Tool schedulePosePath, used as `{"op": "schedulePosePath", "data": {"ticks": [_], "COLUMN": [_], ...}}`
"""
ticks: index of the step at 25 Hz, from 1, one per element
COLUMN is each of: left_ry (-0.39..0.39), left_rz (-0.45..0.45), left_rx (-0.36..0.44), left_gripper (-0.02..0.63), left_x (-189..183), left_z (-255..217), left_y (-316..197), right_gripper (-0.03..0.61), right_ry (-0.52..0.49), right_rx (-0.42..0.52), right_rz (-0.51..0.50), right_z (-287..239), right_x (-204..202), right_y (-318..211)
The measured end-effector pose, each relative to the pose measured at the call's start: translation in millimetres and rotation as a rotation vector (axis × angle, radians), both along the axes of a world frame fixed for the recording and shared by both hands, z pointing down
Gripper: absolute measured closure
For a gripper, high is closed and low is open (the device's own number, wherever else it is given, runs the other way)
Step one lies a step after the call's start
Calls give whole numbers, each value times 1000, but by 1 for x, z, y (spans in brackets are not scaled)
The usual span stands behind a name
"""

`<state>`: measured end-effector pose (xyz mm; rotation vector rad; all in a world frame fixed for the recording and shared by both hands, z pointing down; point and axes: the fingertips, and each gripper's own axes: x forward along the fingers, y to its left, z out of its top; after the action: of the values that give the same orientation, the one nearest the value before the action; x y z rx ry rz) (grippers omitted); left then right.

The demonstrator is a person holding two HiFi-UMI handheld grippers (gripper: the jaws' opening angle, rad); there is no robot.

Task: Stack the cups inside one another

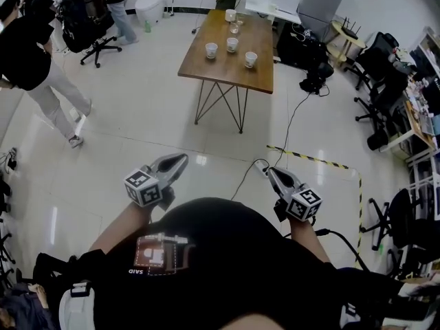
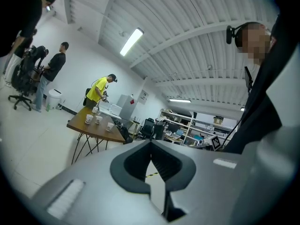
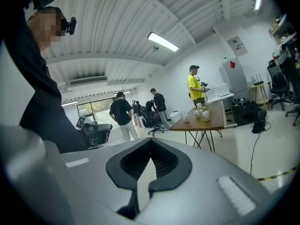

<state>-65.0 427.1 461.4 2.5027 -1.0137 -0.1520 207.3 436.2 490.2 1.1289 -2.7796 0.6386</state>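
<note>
Cups [image 1: 232, 44] stood on the tabletop [image 1: 220, 72], far ahead of my jaws. My left gripper [image 1: 183, 158] and right gripper [image 1: 270, 172] had their jaws together, holding nothing.

Head view: from wearer's head, high, facing forward and steeply down. Own torso fills bottom edge, left gripper [image 1: 181, 160] and right gripper [image 1: 271, 173] close below, wooden table [image 1: 227, 71] far across floor.

Left gripper view: low, mounted on gripper, looking along own jaws, which fill foreground. Table small and distant at left.

Right gripper view: same mount, table distant at right.

Shared by all three — table, cups [image 1: 232, 45], person in yellow shirt [image 3: 194, 86] behind it. Each gripper view also catches wearer at its edge.
</note>
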Motion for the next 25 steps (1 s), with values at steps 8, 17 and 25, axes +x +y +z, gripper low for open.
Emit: {"op": "schedulePosePath", "data": {"ticks": [8, 17, 25], "left_ry": [-2, 5, 29], "left_rz": [-50, -59, 28], "left_rx": [-36, -38, -15], "left_gripper": [611, 611, 611], "left_x": [48, 41, -27], "left_z": [4, 10, 21], "left_y": [3, -28, -130], "right_gripper": [565, 565, 565], "right_ry": [18, 15, 42], "right_rx": [-8, -25, -5], "right_rz": [-80, -95, -16], "right_z": [9, 20, 8], "right_x": [38, 27, -39], "right_y": [-8, -47, -144]}}
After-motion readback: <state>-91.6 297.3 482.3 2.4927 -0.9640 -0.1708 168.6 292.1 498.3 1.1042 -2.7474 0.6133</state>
